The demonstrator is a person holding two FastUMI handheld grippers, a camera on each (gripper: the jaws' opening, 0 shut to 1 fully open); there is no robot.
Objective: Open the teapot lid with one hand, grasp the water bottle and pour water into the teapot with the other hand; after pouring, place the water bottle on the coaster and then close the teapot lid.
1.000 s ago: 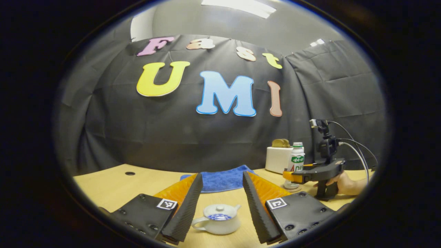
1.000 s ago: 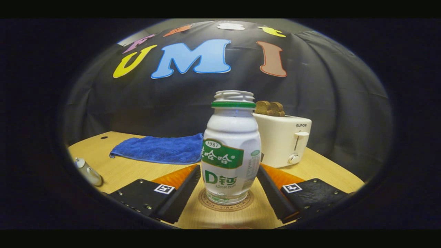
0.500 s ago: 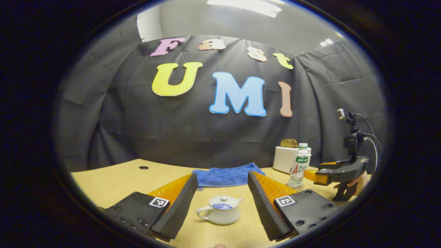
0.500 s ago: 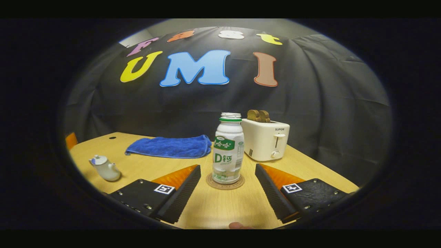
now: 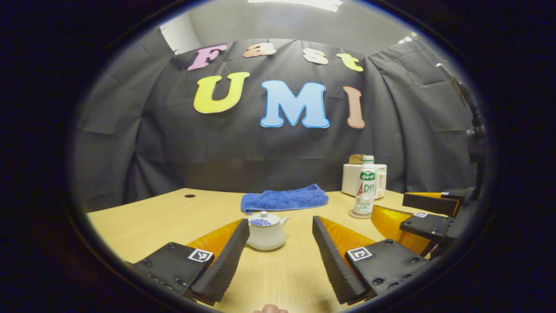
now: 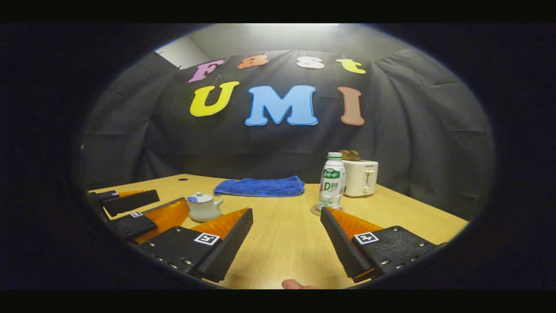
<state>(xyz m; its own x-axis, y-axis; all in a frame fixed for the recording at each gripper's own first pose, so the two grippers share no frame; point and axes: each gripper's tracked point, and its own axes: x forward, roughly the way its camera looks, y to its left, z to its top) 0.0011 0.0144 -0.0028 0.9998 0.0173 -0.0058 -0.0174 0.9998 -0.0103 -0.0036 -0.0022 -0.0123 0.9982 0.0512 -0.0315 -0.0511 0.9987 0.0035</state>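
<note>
Teapot (image 5: 266, 231) position was the governing relation: it stood on the desk (image 5: 173, 217) just ahead of the left tongs (image 5: 281, 254), slightly left of their centre line and close beside the left finger, with its lid (image 5: 263, 218) seated. Its spout pointed toward the right tongs' side and its handle lay behind the finger. From the right gripper view, the teapot (image 6: 204, 208) sat well to the left, beside the left tongs (image 6: 143, 213), so the left tongs were judged the nearer tool for any lid work.

Both tools were spread wide and held nothing; the right tongs (image 6: 286, 237) had bare desk (image 6: 278, 243) between their fingers.

The water bottle (image 6: 332, 181) stood upright, long axis vertical, on the coaster (image 6: 316, 210), ahead of the right tongs and a little right of centre, near the fingertip of the right finger. In the left gripper view the bottle (image 5: 365, 185) stood well apart to the right, beyond the right tongs (image 5: 423, 213).

A toaster (image 6: 360, 177) stood just behind the bottle, and a blue towel (image 6: 260, 187) lay farther back.

Judging by the seated lid and the bottle on its coaster, the task appeared either finished or not begun.

Writing: the bottle carried a green label with print too small to read reliably; small lettering on the toaster was likewise illegible.
</note>
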